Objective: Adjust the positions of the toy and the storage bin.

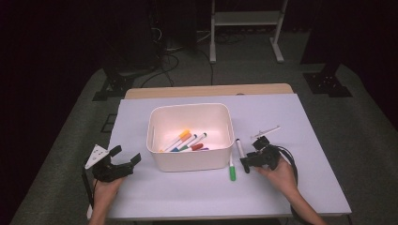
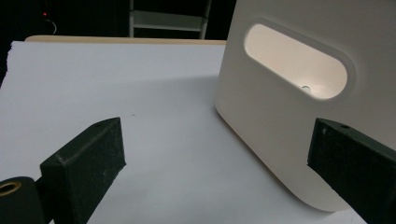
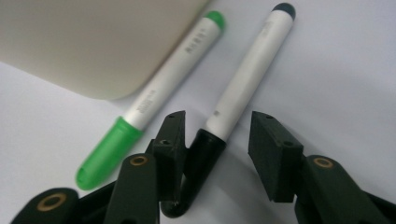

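Two sets of tongs are at work on the tabletop (image 1: pixel 141 197), one in each hand. The right tongs (image 1: pixel 247 157) lie low near the right part of the front edge, straddling the black cap of the black marker (image 1: pixel 240 149). In the right gripper view (image 3: pixel 219 140) the jaws stand partly apart; the left jaw looks to touch the cap, the right jaw stands clear of it, so nothing is clamped.

Two markers lie loose on the tabletop, side by side just right of the bin (image 1: pixel 190 136): the black marker (image 3: pixel 243 79) and the green marker (image 1: pixel 232 169), which sits closer to the bin's front right corner. In the right gripper view the green marker (image 3: pixel 159 93) runs almost parallel to the black one, a narrow gap between them, its far end close to the bin's wall.

One white bin stands mid-tabletop. Inside it lie about five markers (image 1: pixel 185 142) in a loose bundle; orange, green, red, blue and purple ends show, though the exact count is hard to tell.

The left tongs (image 1: pixel 126 157) rest near the front left corner, jaws wide and empty, pointing at the bin's left wall. In the left gripper view (image 2: pixel 217 154) the bin's handle slot (image 2: pixel 296 63) faces them.

One thin white stick-like thing (image 1: pixel 266 131) lies beyond the right tongs, too small to tell.
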Available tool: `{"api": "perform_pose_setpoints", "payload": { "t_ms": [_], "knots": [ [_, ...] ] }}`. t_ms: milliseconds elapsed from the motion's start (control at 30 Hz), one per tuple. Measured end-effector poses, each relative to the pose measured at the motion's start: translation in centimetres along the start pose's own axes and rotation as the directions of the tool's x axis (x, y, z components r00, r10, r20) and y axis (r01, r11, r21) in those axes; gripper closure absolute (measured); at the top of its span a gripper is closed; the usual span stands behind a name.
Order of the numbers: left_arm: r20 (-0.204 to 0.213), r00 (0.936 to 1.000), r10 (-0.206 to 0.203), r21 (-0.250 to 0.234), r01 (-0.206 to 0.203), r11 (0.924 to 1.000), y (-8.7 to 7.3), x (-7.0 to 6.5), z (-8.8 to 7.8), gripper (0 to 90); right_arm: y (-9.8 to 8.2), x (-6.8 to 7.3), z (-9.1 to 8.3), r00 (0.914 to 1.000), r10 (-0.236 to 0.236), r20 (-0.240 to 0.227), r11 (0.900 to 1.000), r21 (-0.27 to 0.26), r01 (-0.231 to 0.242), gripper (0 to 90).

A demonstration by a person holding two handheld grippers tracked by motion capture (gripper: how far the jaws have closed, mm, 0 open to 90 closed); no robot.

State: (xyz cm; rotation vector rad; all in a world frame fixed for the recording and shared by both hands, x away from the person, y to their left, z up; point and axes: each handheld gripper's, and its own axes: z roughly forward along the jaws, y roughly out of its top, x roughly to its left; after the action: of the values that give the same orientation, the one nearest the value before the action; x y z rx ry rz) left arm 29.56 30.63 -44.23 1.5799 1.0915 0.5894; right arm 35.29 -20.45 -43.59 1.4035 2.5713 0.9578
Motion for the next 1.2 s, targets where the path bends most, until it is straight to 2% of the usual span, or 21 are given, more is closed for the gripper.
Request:
{"api": "perform_pose_setpoints", "payload": {
  "t_ms": [67, 100, 200, 233, 367, 433, 467, 500, 533, 567, 767, 900, 1067, 1100, 1200],
  "knots": [
    [0.003, 1.0000, 0.003, 0.006, -0.003, 1.0000, 0.0, 0.0, 0.0, 2.6, 0.0, -0.4, -0.2, 0.9999, 0.013, 0.008, 1.000, -0.005, -0.013, 52.5],
    [0.003, 1.0000, -0.001, 0.005, 0.001, 1.0000, 0.0, 0.0, 0.1, 2.6, 0.2, -0.7, -0.3, 0.9996, 0.010, 0.025, 1.000, -0.001, -0.010, 52.3],
    [0.002, 1.0000, 0.004, 0.005, -0.004, 1.0000, 0.0, -0.1, 0.0, 2.7, 0.3, -0.8, -0.1, 0.9993, 0.006, 0.038, 1.000, 0.005, -0.006, 52.2],
    [0.003, 1.0000, 0.001, 0.003, -0.001, 1.0000, 0.0, 0.0, 0.0, 2.7, 0.5, -0.9, 0.2, 0.9977, -0.004, 0.068, 1.000, 0.021, 0.003, 53.3],
    [0.003, 1.0000, 0.000, 0.001, 0.000, 1.0000, 0.0, 0.0, 0.0, 2.7, 0.7, -1.2, 0.2, 0.9970, -0.011, 0.076, 1.000, 0.021, 0.009, 57.4],
    [0.004, 1.0000, 0.002, 0.002, -0.002, 1.0000, 0.0, 0.0, 0.0, 2.7, 0.6, -1.1, 0.2, 0.9942, -0.049, 0.096, 0.999, 0.026, 0.047, 62.0],
    [0.004, 1.0000, 0.003, 0.003, -0.003, 1.0000, 0.0, 0.0, 0.0, 2.7, 0.6, -1.1, 0.2, 0.9942, -0.049, 0.096, 0.999, 0.026, 0.047, 62.0],
    [0.005, 1.0000, 0.000, 0.002, 0.000, 1.0000, 0.0, 0.0, 0.0, 2.6, 0.5, -1.0, 0.3, 0.9895, -0.092, 0.111, 0.995, 0.033, 0.089, 68.1],
    [0.006, 1.0000, 0.003, 0.003, -0.003, 1.0000, 0.0, 0.0, 0.0, 2.6, 0.5, -1.0, 0.3, 0.9895, -0.092, 0.111, 0.995, 0.033, 0.089, 68.1],
    [0.005, 1.0000, 0.002, 0.001, -0.002, 1.0000, 0.0, -0.1, 0.0, 2.7, 0.5, -1.1, 0.2, 0.9876, -0.103, 0.119, 0.995, 0.032, 0.100, 72.9],
    [0.003, 1.0000, -0.001, 0.000, 0.001, 1.0000, 0.0, 0.0, -0.1, 2.7, 0.4, -1.9, -0.1, 0.9934, -0.082, 0.079, 0.996, 0.042, 0.079, 73.9],
    [0.003, 1.0000, -0.002, -0.001, 0.002, 1.0000, 0.0, 0.0, -0.1, 2.6, -0.1, -3.0, -0.7, 0.9998, -0.020, -0.002, 0.999, 0.046, 0.020, 74.2],
    [0.002, 1.0000, 0.002, 0.003, -0.002, 1.0000, 0.0, -0.1, 0.0, 2.6, -1.5, -4.0, -1.8, 0.9962, 0.036, -0.079, 0.998, 0.053, -0.031, 74.4],
    [0.002, 1.0000, 0.002, 0.003, -0.002, 1.0000, 0.0, -0.2, 0.0, 2.6, -1.5, -4.0, -1.8, 0.9962, 0.036, -0.079, 0.998, 0.053, -0.031, 74.4],
    [0.002, 1.0000, 0.003, 0.003, -0.003, 1.0000, 0.0, -0.1, 0.0, 2.7, -2.1, -4.5, -2.4, 0.9910, 0.060, -0.120, 0.997, 0.048, -0.055, 74.6]
  ]
}}
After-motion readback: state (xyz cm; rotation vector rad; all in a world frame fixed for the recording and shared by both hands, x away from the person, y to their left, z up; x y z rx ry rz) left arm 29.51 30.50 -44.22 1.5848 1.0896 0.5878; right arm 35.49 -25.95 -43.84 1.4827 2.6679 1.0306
